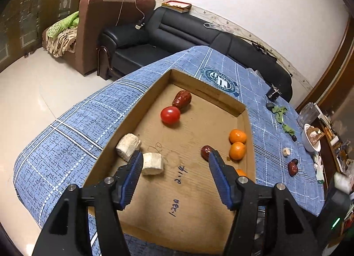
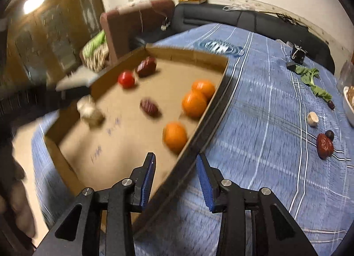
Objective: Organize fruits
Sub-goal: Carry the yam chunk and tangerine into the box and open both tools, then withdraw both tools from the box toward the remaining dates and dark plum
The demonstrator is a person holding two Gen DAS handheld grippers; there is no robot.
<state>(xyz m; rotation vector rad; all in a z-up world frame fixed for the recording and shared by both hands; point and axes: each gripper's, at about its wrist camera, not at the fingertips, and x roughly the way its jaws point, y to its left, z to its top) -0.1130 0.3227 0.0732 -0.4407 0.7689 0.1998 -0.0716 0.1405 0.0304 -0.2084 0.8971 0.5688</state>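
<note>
A shallow cardboard tray (image 1: 199,189) lies on a blue checked cloth. It holds a red tomato (image 1: 170,115), a large red date (image 1: 181,99), a smaller date (image 1: 205,151), two white chunks (image 1: 128,149) and three oranges (image 1: 237,136). My left gripper (image 1: 176,156) hovers open over the tray floor with nothing between its fingers. My right gripper (image 2: 176,158) is open above the tray's right wall (image 2: 199,136), just short of the nearest orange (image 2: 176,137). Out on the cloth lie another red date (image 2: 324,145), a small dark fruit (image 2: 329,134) and a white chunk (image 2: 312,119).
Green leaves (image 2: 314,83) and a white bowl (image 2: 349,105) sit at the cloth's right side, with small black objects (image 2: 297,53) behind. A black sofa (image 1: 168,35) and a brown armchair (image 1: 99,23) stand beyond the table. The right wrist view is blurred.
</note>
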